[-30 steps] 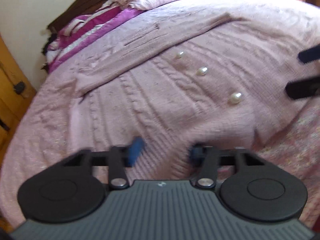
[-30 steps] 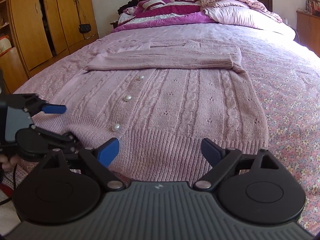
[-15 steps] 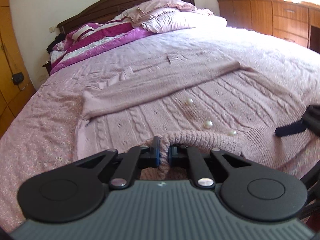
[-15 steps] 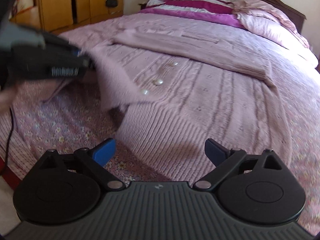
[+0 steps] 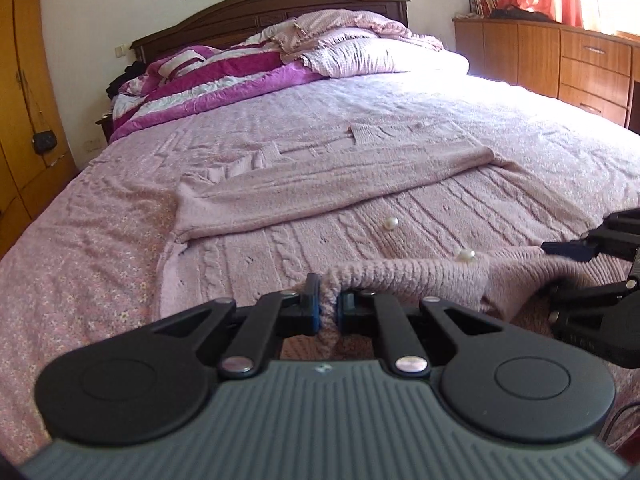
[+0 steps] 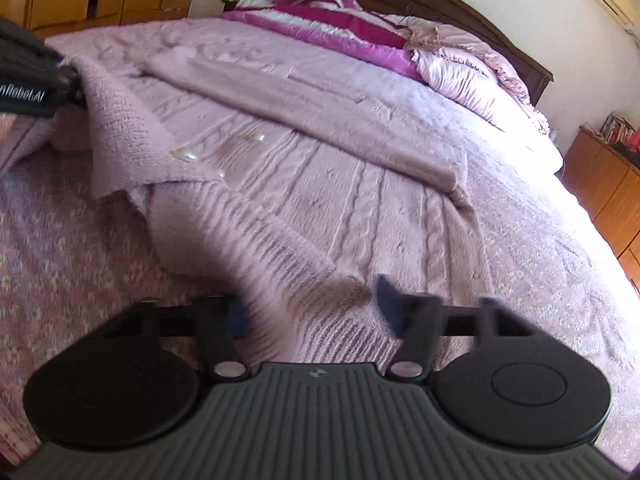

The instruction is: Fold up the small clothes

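A pink cable-knit cardigan (image 5: 420, 216) lies spread on the bed (image 5: 400, 96), sleeves folded across its chest, pearl buttons (image 5: 391, 223) down the front. The left gripper (image 5: 329, 310) is clamped on the ribbed hem, which rises off the bed in a soft ridge. The right gripper (image 6: 312, 306) is closing around the hem further along, knit between its jaws but not yet pinched. The wool looks light, limp and stretchy; it should sag between two holds, so the thick rib near each hem corner seems the firmest place to grip. Beyond the cardigan sit a floral bedspread (image 6: 60, 240), a magenta quilt (image 5: 208, 84), a dark headboard (image 5: 280, 8) and wooden cabinets (image 5: 560, 56).
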Motion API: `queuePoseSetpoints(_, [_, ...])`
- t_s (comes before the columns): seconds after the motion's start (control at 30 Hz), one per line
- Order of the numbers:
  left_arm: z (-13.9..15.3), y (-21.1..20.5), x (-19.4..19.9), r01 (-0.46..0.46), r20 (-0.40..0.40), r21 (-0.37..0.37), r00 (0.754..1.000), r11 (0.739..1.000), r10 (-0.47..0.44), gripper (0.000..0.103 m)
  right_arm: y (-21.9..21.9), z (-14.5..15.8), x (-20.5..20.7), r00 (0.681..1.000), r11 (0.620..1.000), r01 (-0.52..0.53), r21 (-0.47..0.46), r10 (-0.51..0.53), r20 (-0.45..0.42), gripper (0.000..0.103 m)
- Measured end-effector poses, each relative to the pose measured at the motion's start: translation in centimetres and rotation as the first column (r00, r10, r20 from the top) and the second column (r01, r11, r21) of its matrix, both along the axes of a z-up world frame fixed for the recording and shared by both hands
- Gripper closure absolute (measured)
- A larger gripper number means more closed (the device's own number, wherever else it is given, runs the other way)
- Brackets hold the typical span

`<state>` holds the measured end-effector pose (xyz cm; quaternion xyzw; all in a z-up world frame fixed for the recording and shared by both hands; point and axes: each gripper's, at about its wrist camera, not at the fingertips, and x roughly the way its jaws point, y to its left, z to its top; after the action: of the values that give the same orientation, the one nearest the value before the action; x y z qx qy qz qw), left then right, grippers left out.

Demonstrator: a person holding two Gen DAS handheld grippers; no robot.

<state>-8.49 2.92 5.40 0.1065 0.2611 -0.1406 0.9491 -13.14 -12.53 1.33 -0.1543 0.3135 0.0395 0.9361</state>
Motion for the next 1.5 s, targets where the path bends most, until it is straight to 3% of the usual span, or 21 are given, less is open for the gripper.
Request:
queuePoseSetpoints(0.1, [0.6,0.1,0.1,-0.008,0.019,-0.016,1.0,1.0,0.008,0.093,-0.6,1.0,0.0,0.998,0.999,0.015,0.043,-0.017,0.058,0.087])
queuePoseSetpoints(0.2, [1.6,0.3,0.3,-0.017,0.046,-0.034,0.999,0.999,0.018,0.093,-1.2,2.5,0.3,0.992,0.995,0.018,0.095,-0.029,0.121,0.091])
queuePoseSetpoints(0.5, [5.5,0.3,3.4,-0.059,0.126,-0.077,0.99,0.995,0.068,0.094,-2.8,7.0,3.7,0.968,0.967,-0.004,0.254,-0.06,0.244,0.093])
queuePoseSetpoints(0.7, [7.7,0.0,7.5,-0.073,0.175,-0.082,0.981,0.994,0.086,0.094,-3.2,10.0,7.8,0.951,0.96,-0.028,0.278,-0.06,0.304,0.093])
queuePoseSetpoints(0.97, [9.2,-0.9,14.9,-0.096,0.24,-0.059,0.965,0.994,0.107,0.095,-2.9,12.7,15.2,0.93,0.969,-0.033,0.244,-0.06,0.362,0.094])
queuePoseSetpoints(1.2, [5.4,-2.5,21.1,-0.117,0.205,-0.03,0.971,0.993,0.121,0.095,-2.9,10.9,22.9,0.95,0.967,0.033,0.254,-0.11,0.293,0.094])
queuePoseSetpoints(1.5, [-0.7,-3.1,27.8,-0.156,0.07,0.019,0.986,0.988,0.154,0.094,-2.6,3.6,31.5,0.982,0.975,0.096,0.2,-0.126,0.141,0.093])
